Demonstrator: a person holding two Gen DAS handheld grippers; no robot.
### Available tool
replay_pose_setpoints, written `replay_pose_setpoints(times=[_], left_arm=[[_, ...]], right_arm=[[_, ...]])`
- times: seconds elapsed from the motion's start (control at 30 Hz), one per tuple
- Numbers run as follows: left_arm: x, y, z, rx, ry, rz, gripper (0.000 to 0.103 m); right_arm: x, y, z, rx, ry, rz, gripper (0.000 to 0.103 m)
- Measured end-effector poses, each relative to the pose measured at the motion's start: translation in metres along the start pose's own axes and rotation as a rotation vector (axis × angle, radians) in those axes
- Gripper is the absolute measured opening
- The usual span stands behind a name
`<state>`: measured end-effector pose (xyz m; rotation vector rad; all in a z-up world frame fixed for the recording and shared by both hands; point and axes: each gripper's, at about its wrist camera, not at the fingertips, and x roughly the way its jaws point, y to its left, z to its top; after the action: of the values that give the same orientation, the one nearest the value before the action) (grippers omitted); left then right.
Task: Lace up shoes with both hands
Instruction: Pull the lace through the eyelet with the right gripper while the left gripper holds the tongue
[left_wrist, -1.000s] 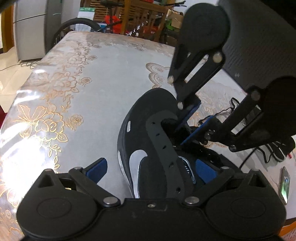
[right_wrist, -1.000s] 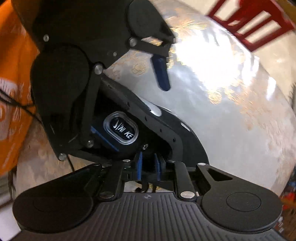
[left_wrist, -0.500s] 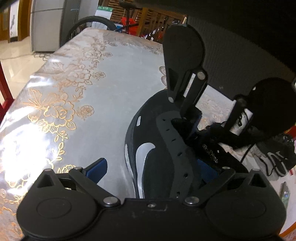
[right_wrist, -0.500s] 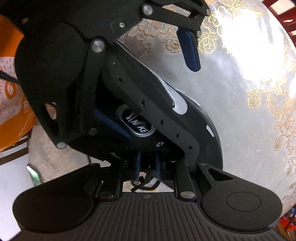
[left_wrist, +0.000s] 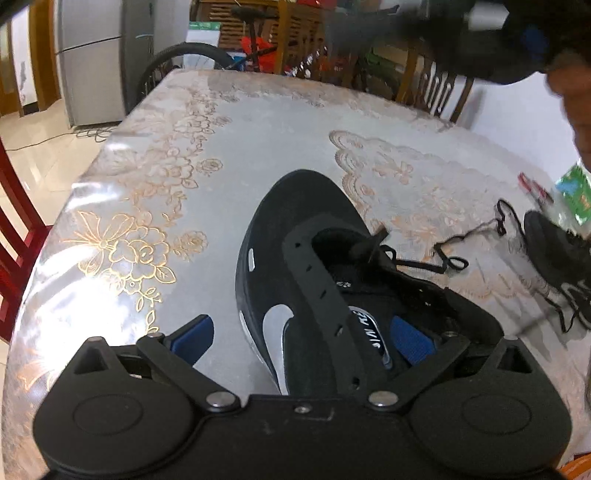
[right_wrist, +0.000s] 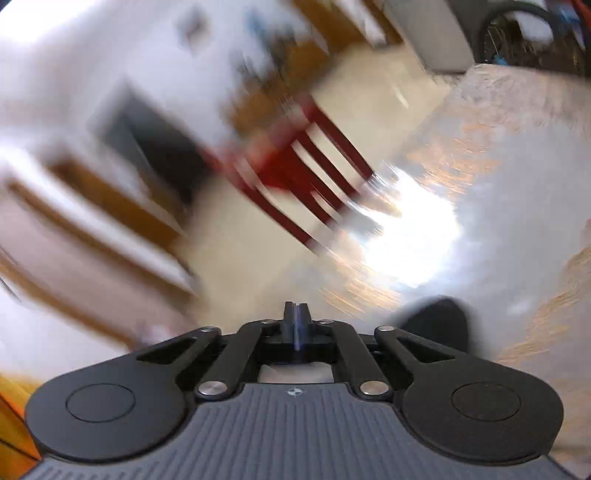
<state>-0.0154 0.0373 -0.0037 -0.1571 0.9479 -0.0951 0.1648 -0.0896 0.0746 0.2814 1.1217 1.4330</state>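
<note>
The left gripper (left_wrist: 301, 334) stands wide open astride the near side of the black shoe (left_wrist: 295, 236): one blue pad (left_wrist: 192, 334) lies outside the shoe over the table (left_wrist: 129, 192), the other (left_wrist: 410, 339) sits inside the shoe's opening beside the tongue label, and neither presses on anything. A loose black lace (left_wrist: 417, 258) trails from the shoe's eyelets across the table. The right gripper (right_wrist: 295, 314) has its fingers fully together; its view is blurred, and nothing shows between them.
</note>
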Motion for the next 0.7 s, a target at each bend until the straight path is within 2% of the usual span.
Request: replay_pose_setpoints(times=[0.07,0.1,0.13,0.17,0.2,0.23,0.27,0.3,0.33,0.4,0.47,0.53,0.57,0.63,0.7], left_arm=[[0.000,-0.005,0.002,0.024,0.010,0.017,0.103],[0.000,-0.007,0.004,0.036,0.015,0.025,0.103],[-0.001,-0.008,0.004,0.044,0.019,0.031,0.103],[-0.002,-0.008,0.004,0.049,0.023,0.034,0.103],[-0.003,-0.009,0.005,0.052,0.027,0.037,0.103],[-0.003,-0.009,0.005,0.054,0.029,0.040,0.103],[-0.003,-0.009,0.004,0.055,0.030,0.043,0.103],[-0.003,-0.009,0.004,0.055,0.029,0.046,0.103],[-0.003,-0.010,0.004,0.052,0.028,0.048,0.103],[-0.002,-0.009,0.003,0.044,0.027,0.050,0.103],[-0.002,-0.008,0.003,0.032,0.033,0.049,0.103],[-0.002,-0.008,0.003,0.021,0.037,0.052,0.103],[-0.001,-0.008,0.005,0.018,0.038,0.056,0.103],[0.000,-0.009,0.006,0.019,0.045,0.056,0.103],[-0.001,-0.011,0.006,0.028,0.045,0.063,0.103]], right_arm=[[-0.015,0.008,-0.012,0.088,-0.175,0.148,0.000],[-0.020,0.017,-0.015,0.085,-0.233,0.176,0.000],[-0.021,0.022,-0.017,0.012,-0.228,0.102,0.000],[-0.021,0.028,-0.018,-0.065,-0.219,0.023,0.005],[-0.017,0.039,-0.025,-0.203,-0.159,-0.102,0.010],[-0.006,0.048,-0.034,-0.361,-0.050,-0.239,0.013],[0.007,0.055,-0.045,-0.480,0.056,-0.342,0.020],[0.013,0.059,-0.056,-0.565,0.133,-0.391,0.022],[0.015,0.057,-0.064,-0.597,0.152,-0.407,0.024],[0.021,0.052,-0.077,-0.656,0.182,-0.435,0.034],[0.060,0.033,-0.065,-0.695,0.172,-0.430,0.038],[0.076,0.025,-0.059,-0.716,0.187,-0.414,0.038],[0.078,0.038,-0.056,-0.716,0.211,-0.393,0.035],[0.068,0.049,-0.055,-0.727,0.225,-0.362,0.034],[0.068,0.041,-0.047,-0.726,0.259,-0.326,0.035]])
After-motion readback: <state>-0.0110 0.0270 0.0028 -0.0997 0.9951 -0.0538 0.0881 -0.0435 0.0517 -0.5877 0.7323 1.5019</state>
